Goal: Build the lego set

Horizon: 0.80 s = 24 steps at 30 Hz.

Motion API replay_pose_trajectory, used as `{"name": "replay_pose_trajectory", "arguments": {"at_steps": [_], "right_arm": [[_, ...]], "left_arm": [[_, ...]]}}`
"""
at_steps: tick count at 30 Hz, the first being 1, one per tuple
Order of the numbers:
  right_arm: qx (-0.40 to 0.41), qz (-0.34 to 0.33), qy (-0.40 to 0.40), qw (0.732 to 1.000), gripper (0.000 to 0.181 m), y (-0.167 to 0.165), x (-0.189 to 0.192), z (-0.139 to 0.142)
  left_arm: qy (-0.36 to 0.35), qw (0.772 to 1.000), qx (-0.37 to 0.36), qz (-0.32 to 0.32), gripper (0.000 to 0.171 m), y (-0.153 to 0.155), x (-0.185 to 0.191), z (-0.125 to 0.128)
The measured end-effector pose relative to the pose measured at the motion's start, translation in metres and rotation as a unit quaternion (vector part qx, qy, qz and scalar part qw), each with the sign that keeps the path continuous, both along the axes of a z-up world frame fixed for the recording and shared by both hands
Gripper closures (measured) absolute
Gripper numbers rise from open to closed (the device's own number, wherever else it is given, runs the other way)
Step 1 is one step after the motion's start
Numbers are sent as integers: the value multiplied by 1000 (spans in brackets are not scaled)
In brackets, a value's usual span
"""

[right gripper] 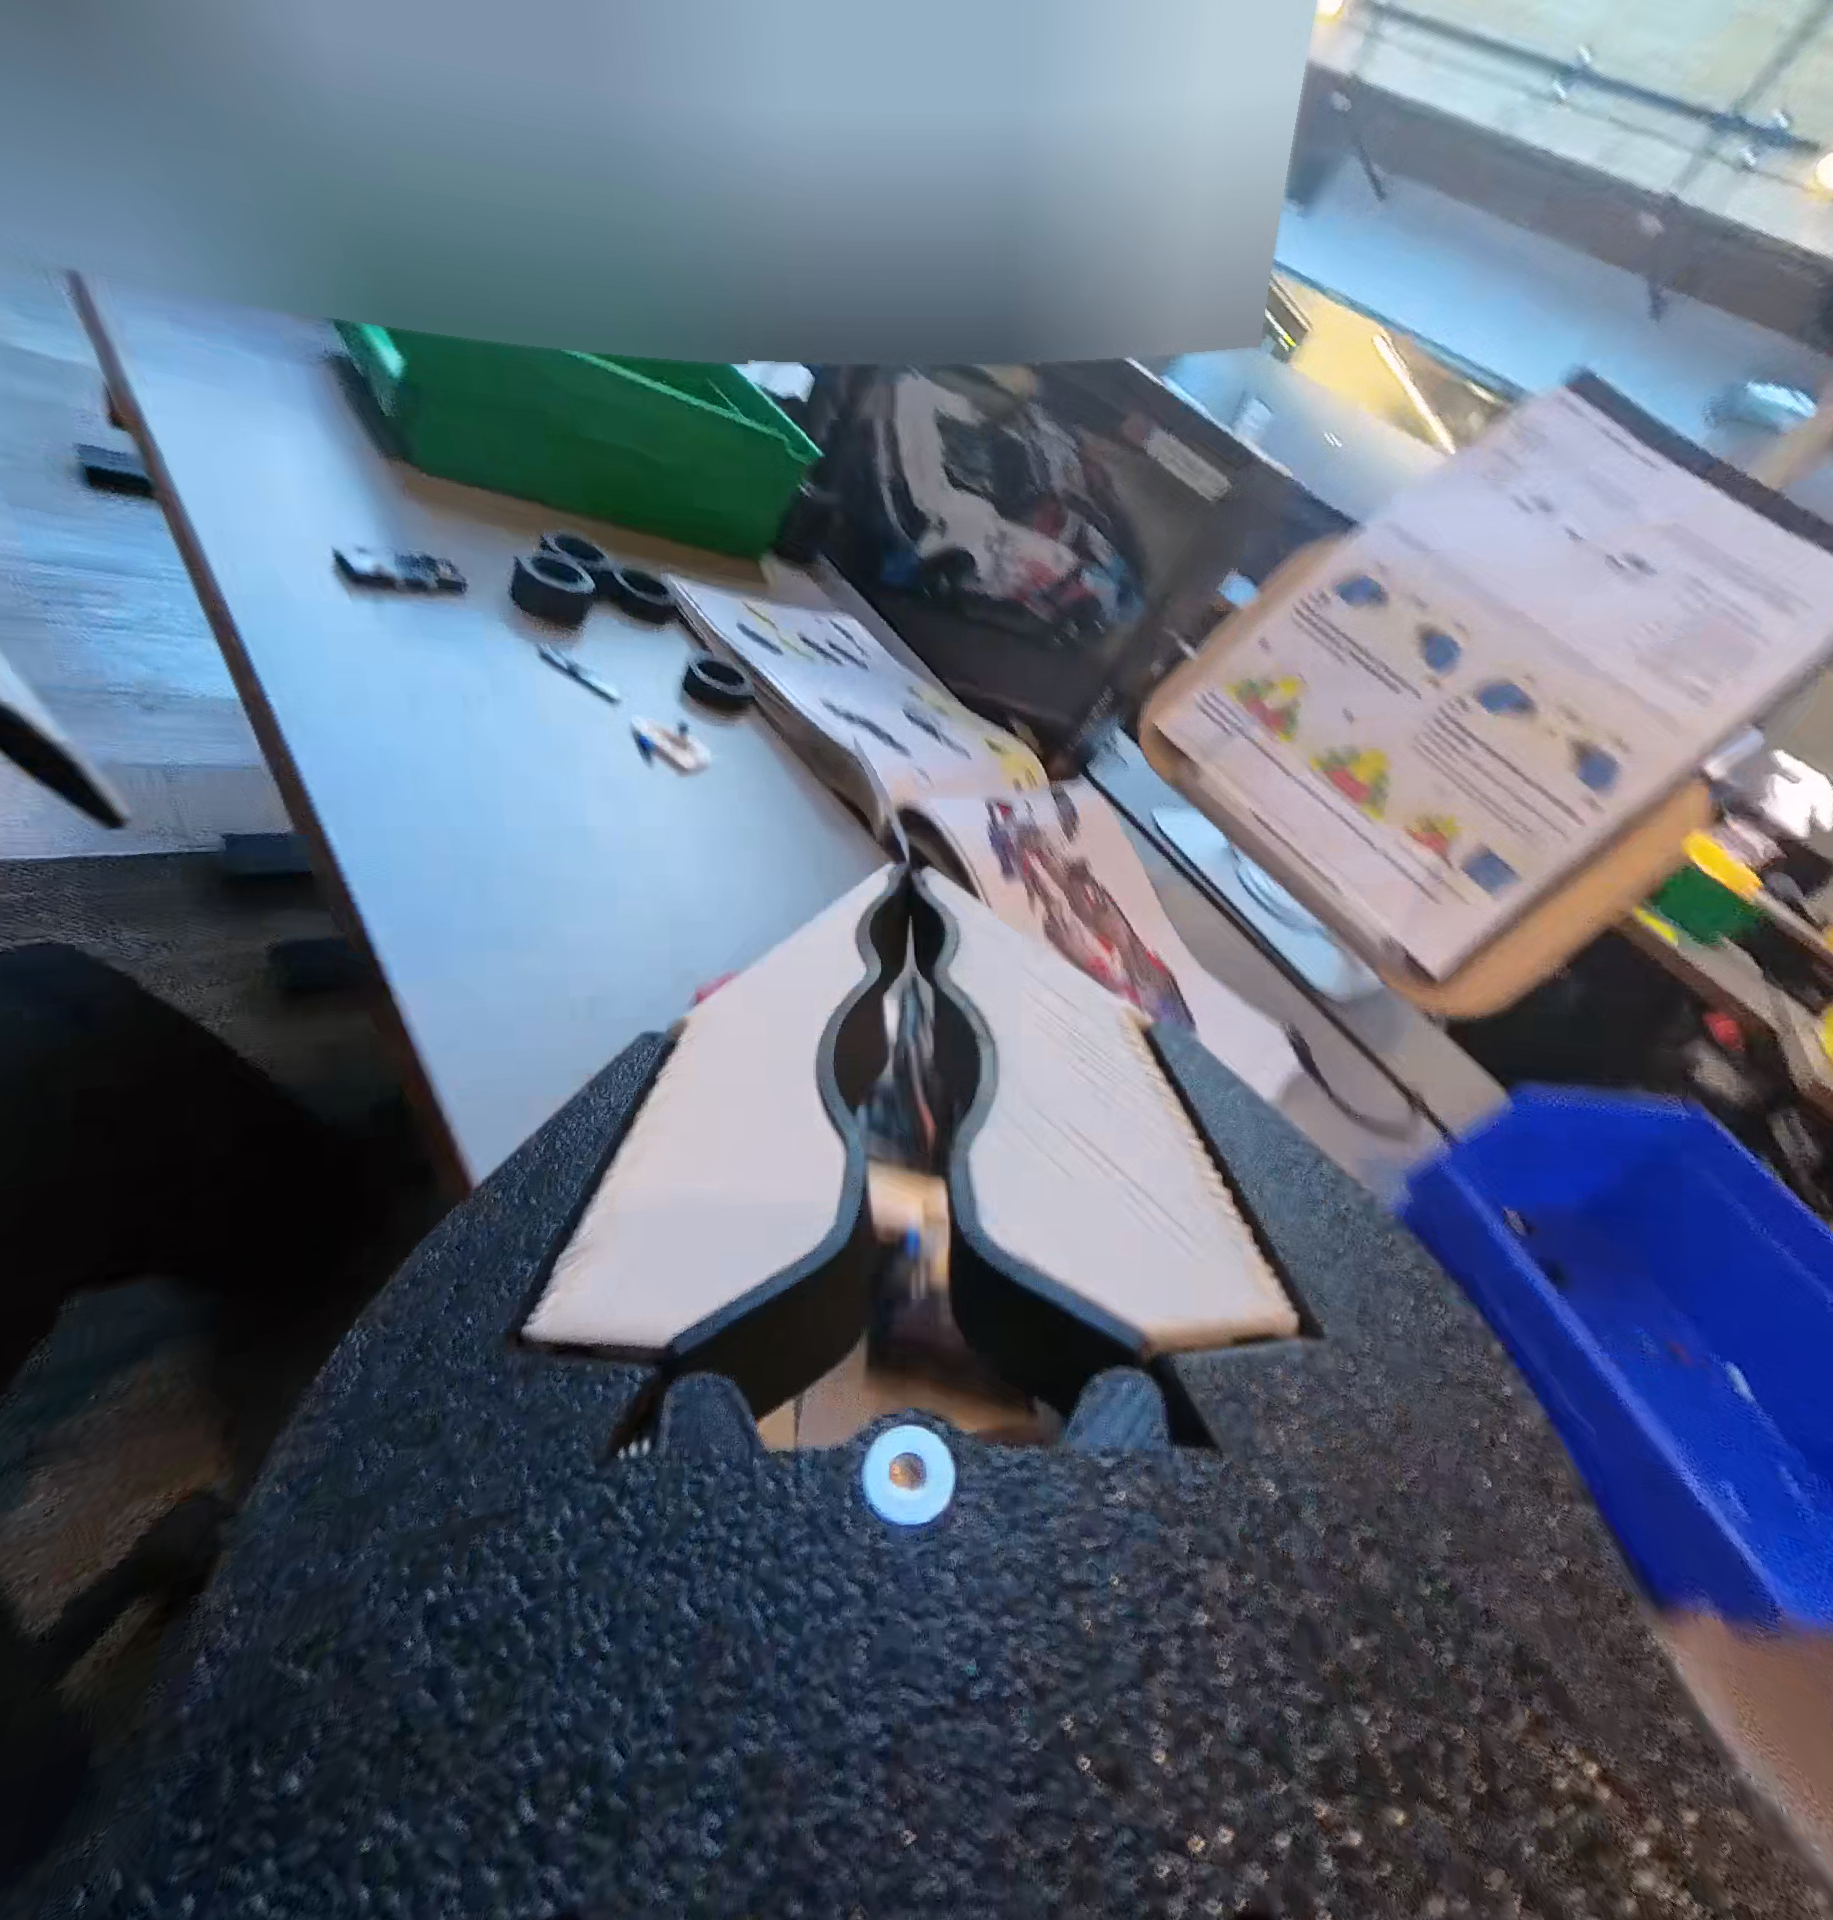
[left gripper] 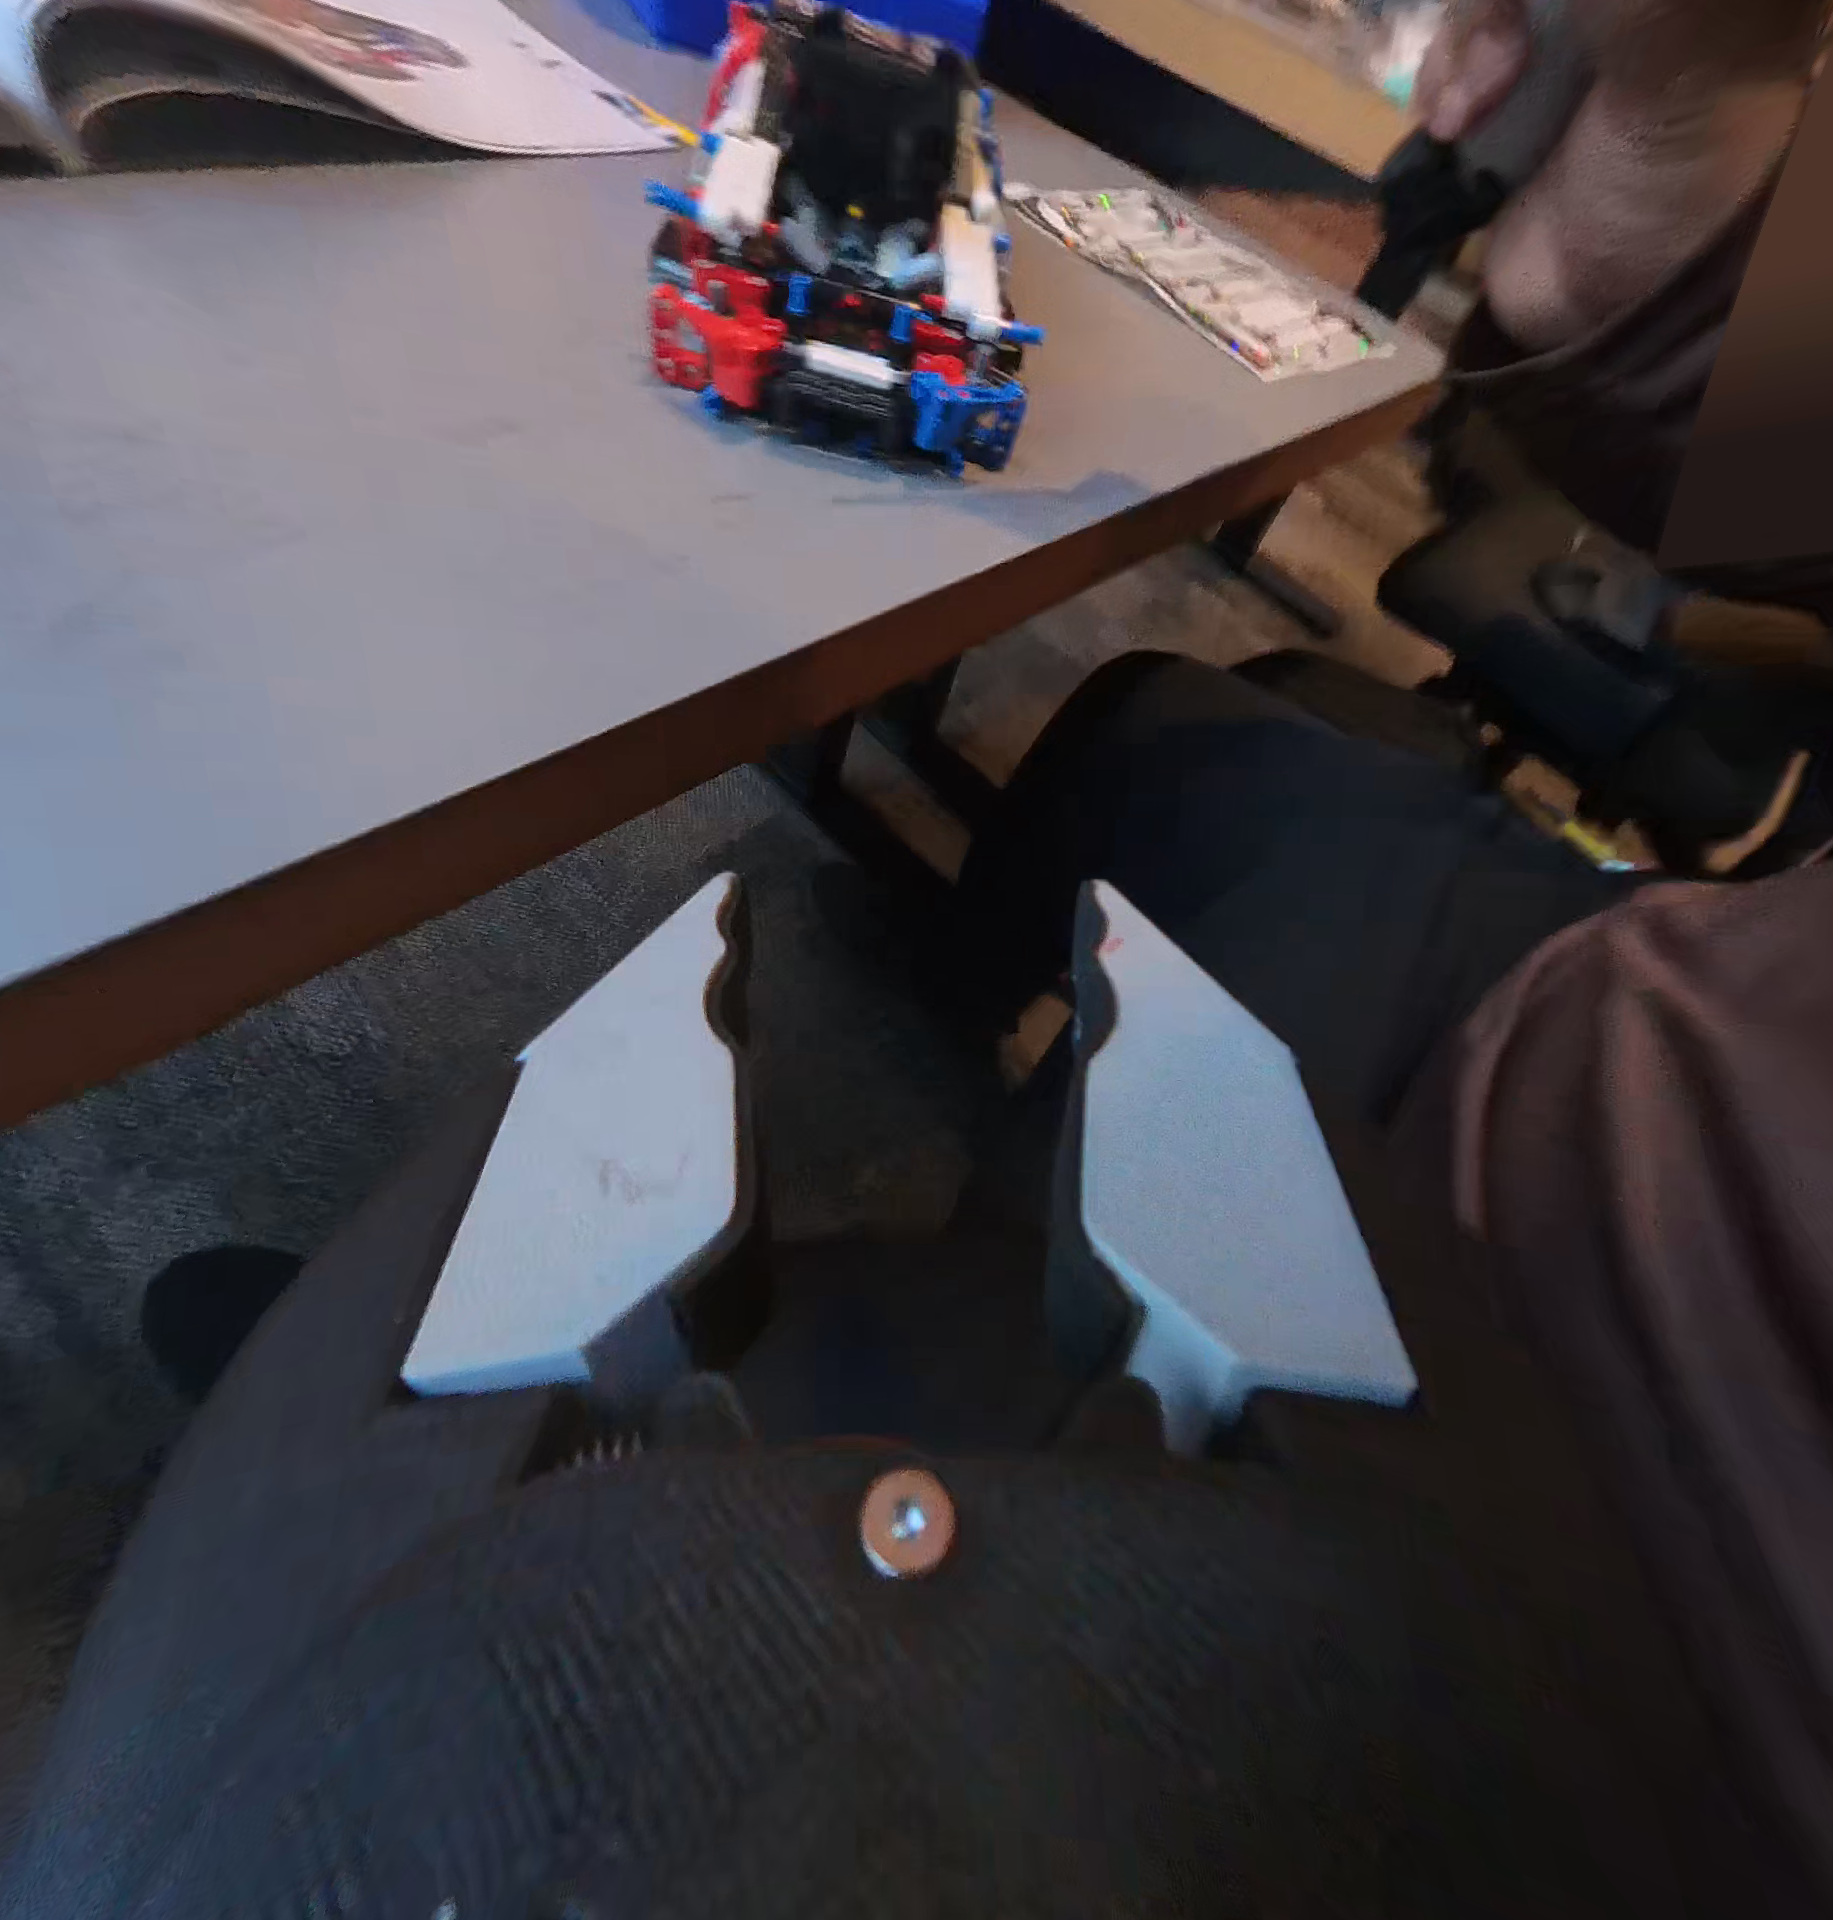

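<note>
A partly built red, blue, white and black lego car [left gripper: 839, 281] stands on the grey table [left gripper: 320, 499] near its edge. My left gripper [left gripper: 912, 914] is open and empty, held below the table edge over the carpet, well short of the car. My right gripper [right gripper: 910, 894] is shut with its tips touching and nothing visible between them. It hovers over the open instruction booklet [right gripper: 870, 707]. Black tyres [right gripper: 553, 587] and small loose parts [right gripper: 673, 743] lie beyond it on the table [right gripper: 455, 831].
A green bin [right gripper: 600, 447] and the dark set box [right gripper: 995, 551] sit at the back. A printed sheet on a wooden stand [right gripper: 1494, 675] and a blue bin [right gripper: 1670, 1330] are at the right. A flat packet [left gripper: 1203, 281] lies beside the car. A seated person's legs [left gripper: 1307, 852] are under the left gripper. Left tips to right tips: about 25 cm.
</note>
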State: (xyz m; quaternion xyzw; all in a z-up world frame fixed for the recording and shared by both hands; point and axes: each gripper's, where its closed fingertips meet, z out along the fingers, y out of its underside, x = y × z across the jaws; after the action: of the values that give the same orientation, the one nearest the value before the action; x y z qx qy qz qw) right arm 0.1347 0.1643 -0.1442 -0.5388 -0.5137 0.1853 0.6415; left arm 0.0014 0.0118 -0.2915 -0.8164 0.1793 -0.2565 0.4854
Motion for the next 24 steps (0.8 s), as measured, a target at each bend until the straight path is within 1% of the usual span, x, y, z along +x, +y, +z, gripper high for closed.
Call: {"name": "replay_pose_trajectory", "arguments": {"at_steps": [2, 5, 7, 9, 13, 17, 19, 21, 22, 24], "right_arm": [[21, 32, 6, 999, 181, 14, -43, 9], [37, 66, 26, 997, 181, 30, -93, 24], [39, 78, 33, 996, 181, 36, -115, 31], [41, 78, 36, 995, 181, 39, -128, 34], [49, 50, 32, 997, 181, 37, -134, 34], [44, 32, 36, 998, 181, 19, -129, 41], [42, 17, 25, 999, 181, 9, -125, 36], [33, -4, 15, 999, 181, -2, -120, 27], [27, -14, 12, 999, 181, -9, -117, 22], [8, -26, 11, 1000, 181, -24, -113, 12]], "left_arm": [[-28, 999, -4, 18, 110, 2, -23, -5], [-33, 997, 0, 66, 107, 13, -67, -10], [-52, 996, 3, 66, 106, 17, -85, -2], [-46, 997, 26, 61, 107, 23, -101, 11], [-7, 998, 40, 43, 109, 38, -124, 31], [-12, 999, 38, 9, 111, 50, -133, 55], [23, 999, 18, 21, 114, 58, -148, 56], [45, 999, -23, 15, 112, 62, -159, 51], [45, 998, -46, 8, 111, 64, -163, 49], [30, 997, -68, -14, 108, 69, -167, 51]]}}
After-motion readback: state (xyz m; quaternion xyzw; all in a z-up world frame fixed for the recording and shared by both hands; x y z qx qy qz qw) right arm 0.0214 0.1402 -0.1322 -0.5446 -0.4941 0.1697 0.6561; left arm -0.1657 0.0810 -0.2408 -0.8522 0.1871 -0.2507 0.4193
